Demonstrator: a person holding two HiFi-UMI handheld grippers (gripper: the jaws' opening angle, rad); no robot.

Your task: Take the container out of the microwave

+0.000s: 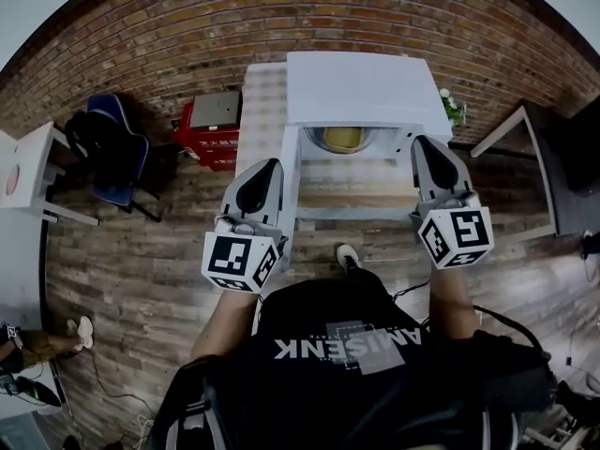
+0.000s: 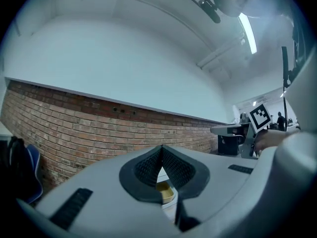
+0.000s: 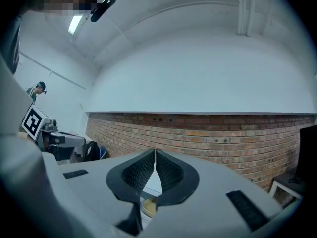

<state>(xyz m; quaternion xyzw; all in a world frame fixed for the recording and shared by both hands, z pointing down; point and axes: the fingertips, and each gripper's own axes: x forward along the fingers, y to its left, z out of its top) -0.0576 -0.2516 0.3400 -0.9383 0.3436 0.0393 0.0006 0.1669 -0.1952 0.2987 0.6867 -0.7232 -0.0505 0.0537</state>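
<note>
A white microwave (image 1: 366,92) stands on a small table (image 1: 361,200) against the brick wall. Its door (image 1: 291,181) is swung open to the left. Inside the cavity sits a yellow container (image 1: 343,139). My left gripper (image 1: 275,163) hovers beside the open door, shut with nothing in it. My right gripper (image 1: 422,140) is level with the microwave's right front corner, also shut and empty. In the left gripper view, the container (image 2: 165,191) shows through the gap under the closed tips of the left gripper (image 2: 162,150). In the right gripper view, the container (image 3: 148,207) peeks below the right gripper (image 3: 155,152).
A blue chair with a black bag (image 1: 112,153) and a red box (image 1: 211,129) stand to the left of the table. A white side table (image 1: 28,181) is at the far left, a white desk (image 1: 511,129) at the right. A small plant (image 1: 452,106) sits beside the microwave.
</note>
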